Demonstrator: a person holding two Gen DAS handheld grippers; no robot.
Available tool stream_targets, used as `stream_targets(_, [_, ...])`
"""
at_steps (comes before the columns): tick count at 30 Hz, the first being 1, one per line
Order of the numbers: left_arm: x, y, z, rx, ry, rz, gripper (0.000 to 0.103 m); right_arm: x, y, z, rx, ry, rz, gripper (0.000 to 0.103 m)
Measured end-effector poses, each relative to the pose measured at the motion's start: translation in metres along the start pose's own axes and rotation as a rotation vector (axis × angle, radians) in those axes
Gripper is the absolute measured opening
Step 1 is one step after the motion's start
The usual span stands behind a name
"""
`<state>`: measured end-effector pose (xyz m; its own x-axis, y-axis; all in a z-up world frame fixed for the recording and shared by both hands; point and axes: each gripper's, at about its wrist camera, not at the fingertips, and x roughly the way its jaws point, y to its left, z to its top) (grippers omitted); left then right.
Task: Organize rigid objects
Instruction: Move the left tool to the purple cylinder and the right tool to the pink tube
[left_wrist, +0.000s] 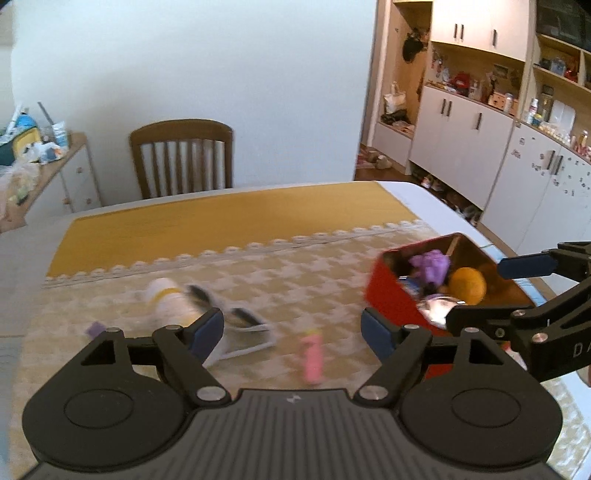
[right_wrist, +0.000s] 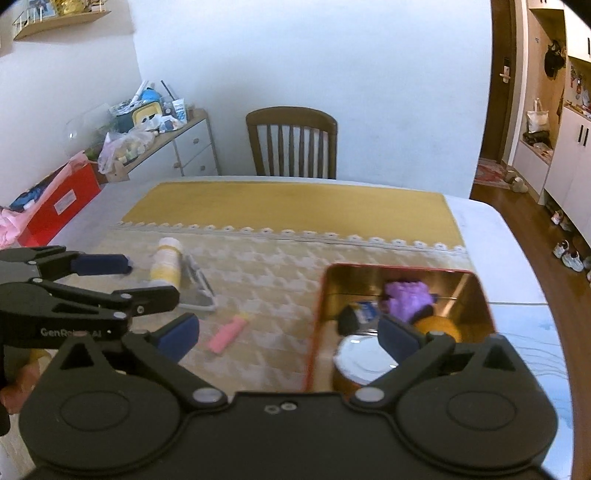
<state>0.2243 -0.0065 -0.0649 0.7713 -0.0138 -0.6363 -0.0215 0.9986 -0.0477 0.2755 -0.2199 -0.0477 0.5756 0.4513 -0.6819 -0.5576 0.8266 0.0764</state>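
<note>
A red tin box (right_wrist: 402, 271) with a gold inside holds a purple toy (right_wrist: 406, 297), an orange (right_wrist: 443, 326), a round silver-lidded can (right_wrist: 364, 358) and small items. On the cloth lie a white and yellow bottle (right_wrist: 166, 264), white-framed glasses (right_wrist: 199, 286) and a pink lighter-like piece (right_wrist: 225, 336). My left gripper (left_wrist: 291, 332) is open and empty above the glasses (left_wrist: 240, 328) and pink piece (left_wrist: 312, 356). My right gripper (right_wrist: 288, 334) is open and empty over the box's left rim. The box also shows in the left wrist view (left_wrist: 388, 291).
The table (right_wrist: 491, 229) has a yellow and patterned cloth. A wooden chair (right_wrist: 291, 142) stands at the far side. A cluttered cabinet (right_wrist: 166, 140) and a red carton (right_wrist: 59, 206) are at the left. A small purple thing (left_wrist: 95, 329) lies at the left.
</note>
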Motion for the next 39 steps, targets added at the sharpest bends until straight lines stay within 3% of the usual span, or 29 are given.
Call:
stream_targets(12, [0.005, 0.101, -0.019, -0.078, 0.009, 0.083, 0.081, 0.056, 0.062, 0.002, -0.04, 0.071, -0.009, 0.103])
stream_targets(24, [0.055, 0.179, -0.037, -0.134, 0.08, 0.203, 0.081, 0.112, 0.078, -0.004, -0.034, 0.175, -0.086, 0.094])
stream_targets(25, [0.059, 0.183, -0.038, -0.14, 0.084, 0.206, 0.081, 0.115, 0.078, -0.006, -0.033, 0.183, -0.09, 0.089])
stream_targets(30, [0.077, 0.196, -0.037, -0.15, 0.094, 0.204, 0.081, 0.13, 0.076, -0.01, -0.011, 0.225, -0.109, 0.082])
stream_targets(36, [0.089, 0.189, -0.038, -0.114, 0.088, 0.201, 0.081, 0.138, 0.076, -0.011, 0.0, 0.235, -0.118, 0.075])
stream_targets(39, [0.094, 0.185, -0.04, -0.095, 0.085, 0.203, 0.081, 0.141, 0.077, -0.011, 0.004, 0.242, -0.125, 0.066])
